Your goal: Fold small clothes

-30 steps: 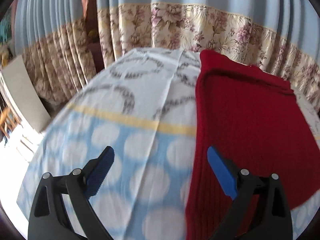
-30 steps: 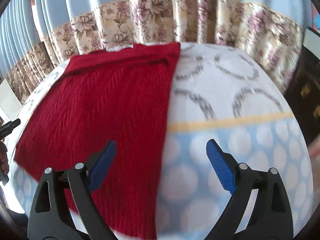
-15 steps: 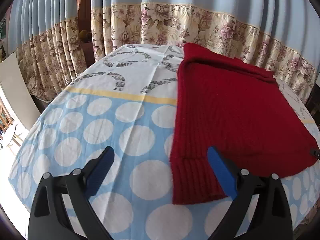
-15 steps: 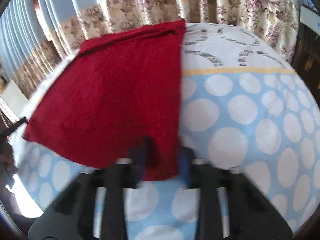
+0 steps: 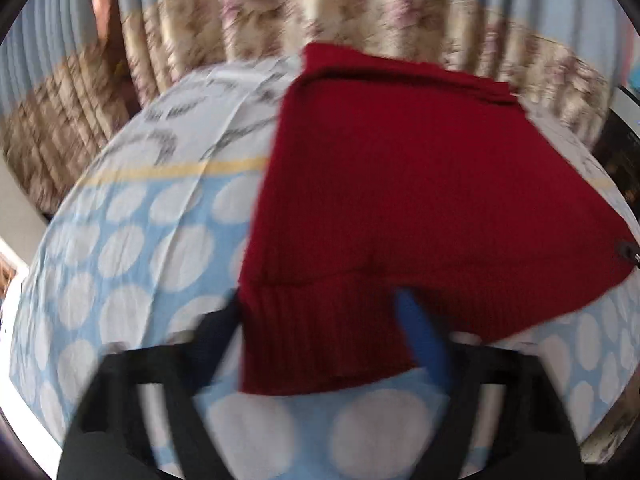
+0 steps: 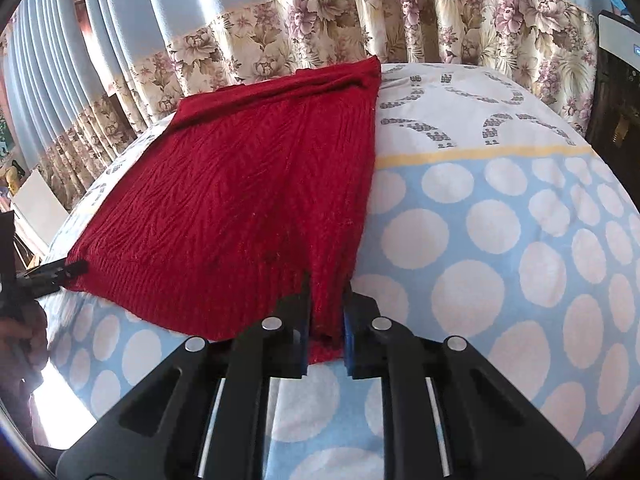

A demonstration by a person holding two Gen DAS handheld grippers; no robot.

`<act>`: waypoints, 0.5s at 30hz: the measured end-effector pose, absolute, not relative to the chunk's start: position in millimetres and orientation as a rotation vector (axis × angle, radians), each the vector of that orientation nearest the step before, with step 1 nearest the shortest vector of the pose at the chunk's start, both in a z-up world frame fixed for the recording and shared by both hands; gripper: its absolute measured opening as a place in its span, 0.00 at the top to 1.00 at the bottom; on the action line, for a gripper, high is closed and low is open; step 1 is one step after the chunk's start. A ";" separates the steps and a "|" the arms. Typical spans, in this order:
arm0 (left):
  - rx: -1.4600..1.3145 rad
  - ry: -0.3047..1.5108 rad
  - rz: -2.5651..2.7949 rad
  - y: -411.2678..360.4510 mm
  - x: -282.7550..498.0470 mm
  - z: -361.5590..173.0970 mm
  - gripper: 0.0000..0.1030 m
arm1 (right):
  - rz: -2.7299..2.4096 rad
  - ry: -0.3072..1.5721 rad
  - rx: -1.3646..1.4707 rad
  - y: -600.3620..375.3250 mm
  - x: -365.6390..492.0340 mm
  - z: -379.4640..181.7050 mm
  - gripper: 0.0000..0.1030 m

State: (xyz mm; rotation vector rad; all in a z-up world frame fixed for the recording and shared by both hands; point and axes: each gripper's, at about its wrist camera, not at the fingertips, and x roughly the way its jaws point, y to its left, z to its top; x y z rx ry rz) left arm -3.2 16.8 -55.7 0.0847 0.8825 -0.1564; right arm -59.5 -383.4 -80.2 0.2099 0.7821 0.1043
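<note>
Right wrist view, nearest first: your right gripper [image 6: 326,344] has its jaws pinched narrow on the hem corner of the red knit garment [image 6: 248,184], at six o'clock in the picture, with ribbed cloth bunched between the blue pads. Beyond that corner the garment runs flat up toward twelve o'clock, its far edge lying close to the floral curtain [image 6: 360,28]. It rests on the polka-dot cloth [image 6: 500,240] that covers the bench, with bare cloth out to three o'clock.

Left wrist view is smeared by motion. Your left gripper [image 5: 320,320] has its jaws closing around the other hem corner at six o'clock. The ribbed hem lies between the two fingers, and as far as the blur lets you judge, the pads do not yet press on it. In the right wrist view the same gripper's tip shows at nine o'clock, right at the garment's corner, with your hand [image 6: 20,344] below it.

By my reading, the step in hand is taking both near corners so the hem can be carried over in a first fold. The next move calls for the left jaws to finish their bite on the cloth. Then lift both corners evenly and keep the hem taut between them. Carry it toward twelve o'clock and lay it square on the far edge.
</note>
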 end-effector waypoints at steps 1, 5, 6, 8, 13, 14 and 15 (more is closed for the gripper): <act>0.097 0.880 -0.159 10.6 -4.3 -54.7 0.48 | 0.107 0.780 0.213 -383.0 -59.5 -80.1 0.86; 0.041 0.887 -0.193 6.6 -3.5 -52.9 0.79 | 0.117 0.777 0.219 -382.5 -60.2 -80.6 0.84; 0.033 0.881 -0.190 7.2 -4.2 -51.8 0.83 | 0.120 0.777 0.219 -382.7 -60.6 -80.6 0.84; 0.009 0.879 -0.192 10.4 -5.3 -48.4 0.83 | 0.119 0.774 0.220 -382.8 -61.1 -80.2 0.84; -0.035 0.862 -0.194 18.3 -6.1 -37.7 0.85 | 0.120 0.753 0.216 -391.6 -65.8 -74.3 0.90; -0.034 0.856 -0.193 17.7 -6.9 -35.3 0.85 | 0.128 0.751 0.216 -392.9 -66.0 -73.4 0.91; -0.033 0.850 -0.195 17.6 -7.4 -32.6 0.86 | 0.129 0.747 0.216 -393.6 -66.4 -72.1 0.91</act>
